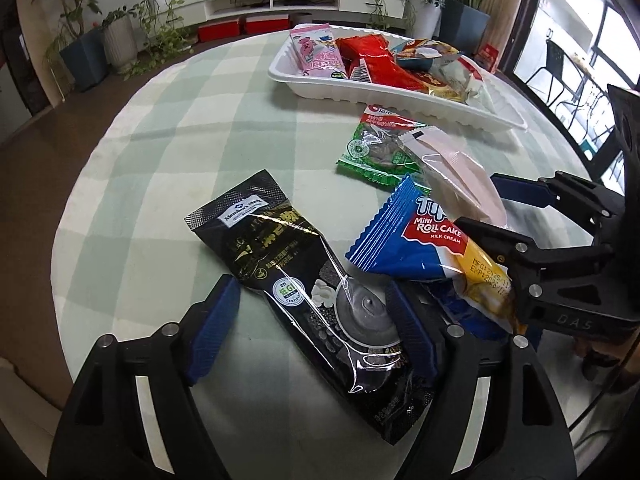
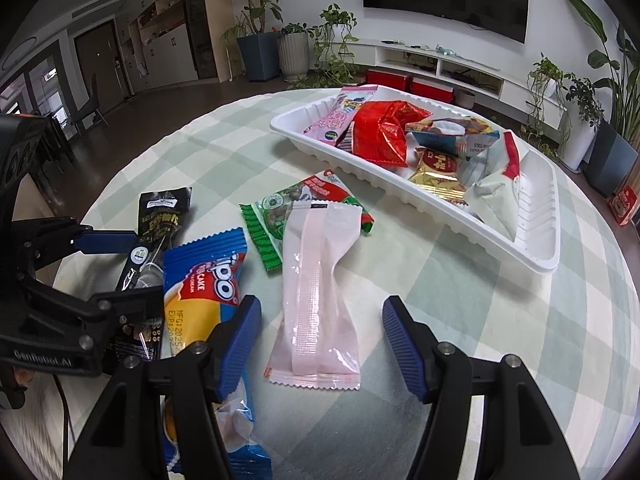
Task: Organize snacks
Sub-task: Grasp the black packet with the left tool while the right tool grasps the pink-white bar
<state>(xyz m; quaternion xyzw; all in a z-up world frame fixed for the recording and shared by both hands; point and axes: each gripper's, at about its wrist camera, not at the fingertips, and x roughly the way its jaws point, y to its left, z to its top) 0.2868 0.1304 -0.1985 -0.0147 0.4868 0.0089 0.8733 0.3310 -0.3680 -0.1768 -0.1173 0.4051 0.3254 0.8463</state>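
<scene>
overall, one round counter [image 2: 460,320] in a pale green check cloth carries one white ribbed tray [image 2: 536,240] at its far side, piled with several snack packs. four packs lie loose on the cloth near the tray: a long black pouch [image 1: 304,280], a blue roll cake pack [image 1: 416,236], a pale pink wrapper [image 2: 316,292] and a green pack [image 2: 276,208] partly under the pink one. the left tongs [image 1: 312,328] stand apart, straddling the black pouch. the right tongs [image 2: 320,344] stand apart either side of the pink wrapper.
</scene>
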